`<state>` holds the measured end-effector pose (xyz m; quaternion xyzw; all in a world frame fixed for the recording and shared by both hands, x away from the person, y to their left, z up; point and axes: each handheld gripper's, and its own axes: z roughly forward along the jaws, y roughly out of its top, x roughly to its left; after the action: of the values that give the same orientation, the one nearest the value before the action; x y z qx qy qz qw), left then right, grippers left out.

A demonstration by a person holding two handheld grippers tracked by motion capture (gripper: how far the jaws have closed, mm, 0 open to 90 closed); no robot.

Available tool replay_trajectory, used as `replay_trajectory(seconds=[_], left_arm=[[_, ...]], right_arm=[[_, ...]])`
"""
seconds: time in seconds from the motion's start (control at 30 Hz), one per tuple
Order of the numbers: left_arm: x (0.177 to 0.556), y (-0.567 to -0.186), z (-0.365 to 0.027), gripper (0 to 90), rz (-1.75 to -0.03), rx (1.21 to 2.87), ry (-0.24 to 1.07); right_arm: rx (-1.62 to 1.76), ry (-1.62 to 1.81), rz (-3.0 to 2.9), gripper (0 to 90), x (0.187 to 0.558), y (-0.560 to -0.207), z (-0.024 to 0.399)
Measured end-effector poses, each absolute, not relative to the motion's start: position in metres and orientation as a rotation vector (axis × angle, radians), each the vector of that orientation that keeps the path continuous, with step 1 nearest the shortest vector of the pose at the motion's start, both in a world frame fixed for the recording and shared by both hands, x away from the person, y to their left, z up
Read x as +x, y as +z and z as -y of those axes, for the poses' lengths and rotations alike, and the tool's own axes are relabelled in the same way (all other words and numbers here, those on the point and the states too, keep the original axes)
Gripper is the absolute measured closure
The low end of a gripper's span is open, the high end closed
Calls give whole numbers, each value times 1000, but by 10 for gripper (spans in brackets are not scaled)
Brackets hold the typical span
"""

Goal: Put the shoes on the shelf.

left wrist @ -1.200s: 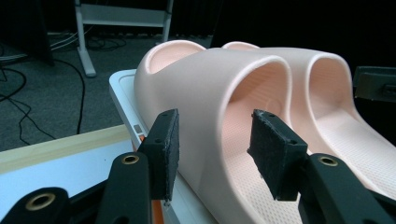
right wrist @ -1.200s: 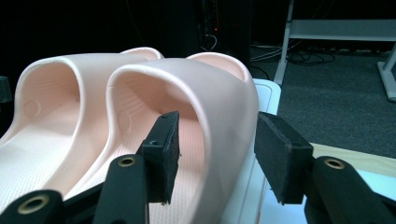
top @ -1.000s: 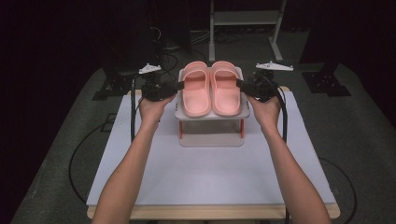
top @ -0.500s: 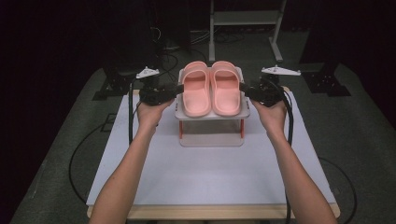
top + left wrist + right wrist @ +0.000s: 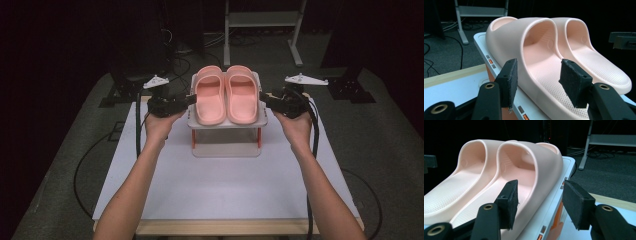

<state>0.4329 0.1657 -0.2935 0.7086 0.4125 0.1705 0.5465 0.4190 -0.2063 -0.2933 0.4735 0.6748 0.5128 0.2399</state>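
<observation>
Over the last second both hands have drawn slightly outward and the tools have settled level at either side of the small white rack (image 5: 227, 122), which stands on the tabletop (image 5: 225, 190) toward its far middle. The pair of pink slippers (image 5: 226, 94) sits side by side on the rack's top shelf, toes pointing away. The left tool (image 5: 191, 99) now stands at the outer edge of the left slipper (image 5: 534, 62), and the right tool (image 5: 263, 97) at the outer edge of the right slipper (image 5: 529, 170). Both are released, jaws spread; in each gripper view the slipper's side wall lies between the pads without being pinched. To my judgement the approach is finished and the closing on the slippers is the step in hand, one tool per slipper.

Hard to read: from the high view the jaw tips merge with the shelf's rim, so contact cannot be told there. The gripper views cut off the slippers' heels and the rack's lower part. The rack's orange legs (image 5: 193, 139) are partly hidden, and the room beyond the tabletop is too dark to make out beyond a metal stand (image 5: 262, 20) and cables.
</observation>
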Motion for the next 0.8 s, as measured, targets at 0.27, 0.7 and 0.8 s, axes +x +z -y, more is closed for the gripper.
replay_trajectory(seconds=[0.27, 0.7, 0.8], left_arm=[[428, -297, -168, 461, -964, 1688, 387], [415, -298, -172, 431, -931, 1704, 399], [412, -298, -173, 411, -924, 1705, 390]], right_arm=[[1292, 1404, -1858, 441, 413, -296, 215], [1284, 1443, -1875, 383, 403, -302, 222], [1279, 1445, -1880, 381, 400, -304, 224]])
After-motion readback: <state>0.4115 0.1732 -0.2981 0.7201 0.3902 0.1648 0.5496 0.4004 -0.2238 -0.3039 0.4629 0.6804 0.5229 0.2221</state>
